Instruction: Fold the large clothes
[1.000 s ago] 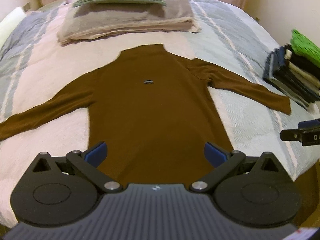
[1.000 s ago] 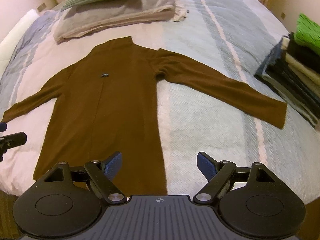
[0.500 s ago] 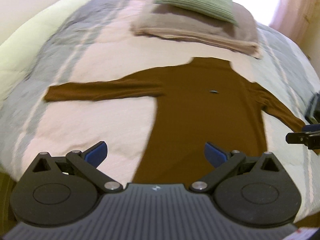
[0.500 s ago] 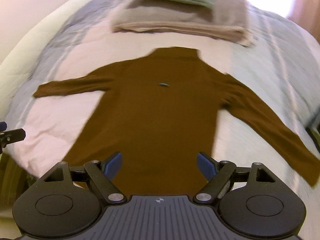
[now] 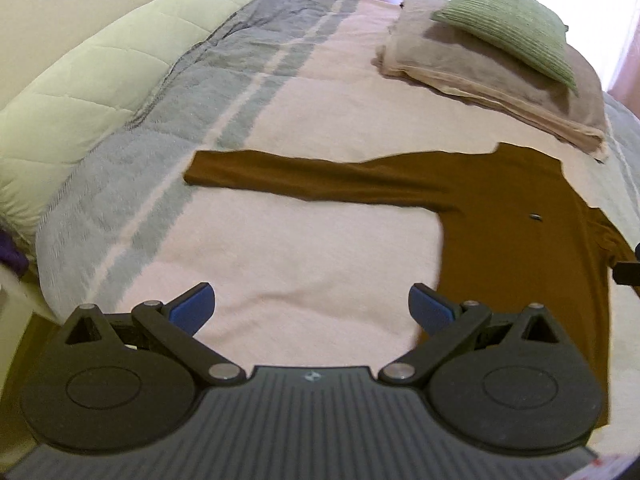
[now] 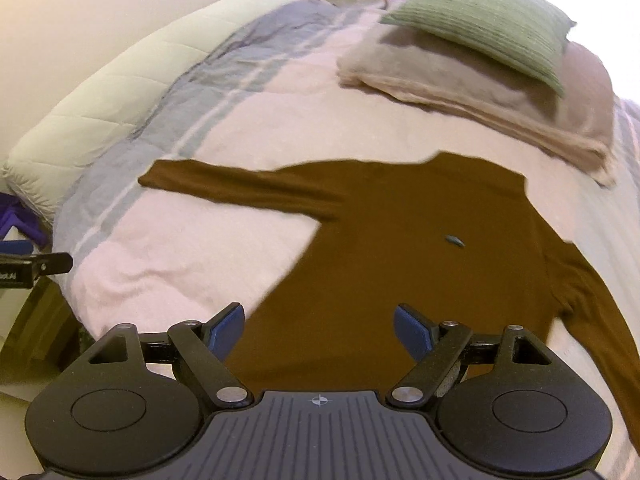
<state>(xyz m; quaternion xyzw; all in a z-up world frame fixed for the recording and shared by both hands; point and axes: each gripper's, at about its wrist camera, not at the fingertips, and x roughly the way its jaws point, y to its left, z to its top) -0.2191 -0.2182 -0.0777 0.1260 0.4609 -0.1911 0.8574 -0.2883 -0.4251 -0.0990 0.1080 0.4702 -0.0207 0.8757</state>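
- Two grippers hang above the bed, and we hold nothing in either: the left gripper [image 5: 311, 309] has its jaws spread wide over bare bedspread [image 5: 280, 248], and the right gripper [image 6: 319, 329] is just as wide over the hem end of the garment.
- We see the brown long-sleeved sweater [image 6: 400, 240] lying flat and face up on the bedspread, collar toward the folded beige blanket [image 6: 480, 92] and green cushion [image 6: 480, 20], with no fold in it yet.
- Its left sleeve [image 5: 304, 178] stretches straight out toward the quilted headboard [image 5: 80, 92], well apart from our left fingertips.
- We judge this as the approach before the first fold.
- Next, we think the left gripper should reach out to the sleeve's cuff [image 5: 196, 168], pinch it, and carry it across the body.
- Meanwhile the right gripper could pin or lift the hem near it, keeping the knit from dragging or bunching.
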